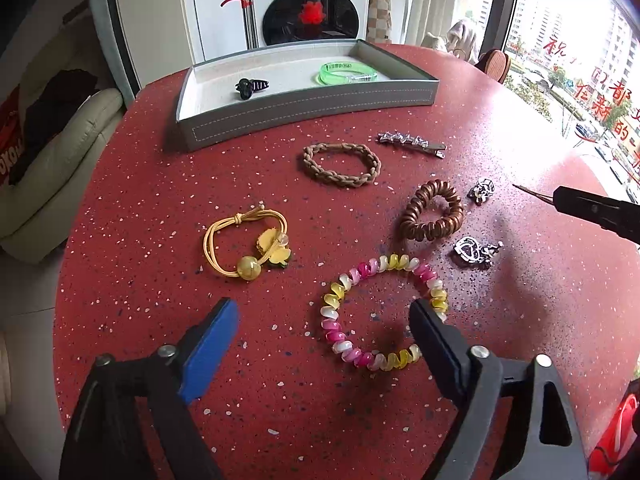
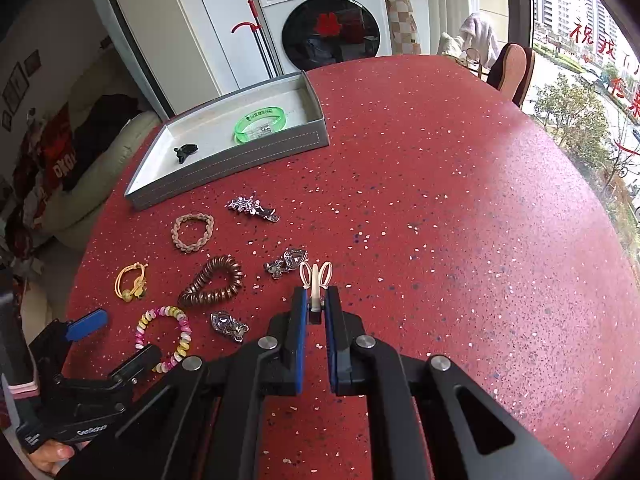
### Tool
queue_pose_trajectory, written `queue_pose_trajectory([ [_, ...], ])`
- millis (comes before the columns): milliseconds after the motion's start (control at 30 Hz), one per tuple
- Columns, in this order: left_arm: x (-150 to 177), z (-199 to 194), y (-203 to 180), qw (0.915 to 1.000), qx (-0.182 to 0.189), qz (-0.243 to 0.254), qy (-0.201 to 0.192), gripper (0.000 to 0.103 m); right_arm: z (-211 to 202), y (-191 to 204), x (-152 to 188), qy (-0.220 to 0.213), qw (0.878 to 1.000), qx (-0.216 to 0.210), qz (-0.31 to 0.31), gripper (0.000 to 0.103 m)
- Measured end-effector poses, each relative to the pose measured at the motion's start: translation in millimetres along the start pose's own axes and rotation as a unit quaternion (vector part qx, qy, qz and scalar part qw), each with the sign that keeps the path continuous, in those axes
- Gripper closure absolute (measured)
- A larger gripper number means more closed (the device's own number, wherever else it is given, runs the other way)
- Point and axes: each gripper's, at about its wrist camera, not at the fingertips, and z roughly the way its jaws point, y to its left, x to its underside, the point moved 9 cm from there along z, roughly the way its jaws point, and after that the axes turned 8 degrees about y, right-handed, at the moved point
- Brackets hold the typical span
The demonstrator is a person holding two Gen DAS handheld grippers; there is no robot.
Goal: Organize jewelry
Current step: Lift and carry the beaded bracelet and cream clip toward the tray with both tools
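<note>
The loose jewelry lay spread over a red speckled worktop (image 1: 132, 208): a pink, yellow and white spiral hair tie (image 1: 380, 312) nearest the left gripper (image 1: 324, 320), a yellow corded hair tie with a bead (image 1: 248, 246) to its left, a copper spiral hair tie (image 1: 432, 210) and a braided brown band (image 1: 340, 164) farther off, a long rhinestone clip (image 1: 412, 142) beyond those, and two small silver pieces (image 1: 476, 252) toward the right. At the far edge of the worktop stood a grey tray (image 1: 304, 104) with a black claw clip (image 1: 250, 87) and a green bangle (image 1: 344, 73) lying inside it. Behind the worktop were a white washing machine (image 1: 312, 4), a pale sofa (image 1: 52, 168) on the left and a window (image 1: 580, 60) with red lettering on the right. The left gripper's fingers (image 1: 216, 328) were spread wide, with nothing pinched; the pink and yellow hair tie lay flat between them and slightly ahead, its right side just beside the right-hand finger. The right gripper (image 2: 316, 304) had its fingers (image 2: 298, 320) pressed together on a small cream hair clip (image 2: 316, 280) with looped ends, held above the worktop near one silver piece (image 2: 286, 262).
</note>
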Motion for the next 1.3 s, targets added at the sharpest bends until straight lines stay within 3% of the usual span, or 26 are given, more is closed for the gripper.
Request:
queue_pose_trajectory([
  [33,0,3,-2,1.0000,0.001,0.001,0.004,0.009,-1,1,0,-0.001,1.000,-0.001,0.000,0.094],
  [133,-4,2,-9,0.9996,0.006,0.025,-0.007,0.028,-2,3,1,-0.001,1.000,-0.004,-0.003,0.094],
  [200,-6,1,-13,0.9990,0.013,0.039,-0.015,0.053,-2,5,1,-0.002,1.000,-0.004,-0.003,0.094],
  [233,-5,-1,-17,0.9986,0.015,0.048,-0.017,0.075,-2,5,0,-0.003,1.000,-0.004,-0.004,0.094],
  [667,-11,-43,-10,0.9939,0.100,0.001,-0.047,0.076,-15,17,-9,-0.016,1.000,-0.008,-0.018,0.094],
  [967,-39,-81,8,0.9908,0.098,-0.005,-0.093,0.076,-23,36,-31,-0.028,0.999,-0.035,-0.027,0.094],
  [1300,-88,-83,36,0.9887,0.088,-0.027,-0.118,0.076,-14,60,-74,-0.032,0.997,-0.050,-0.046,0.094],
])
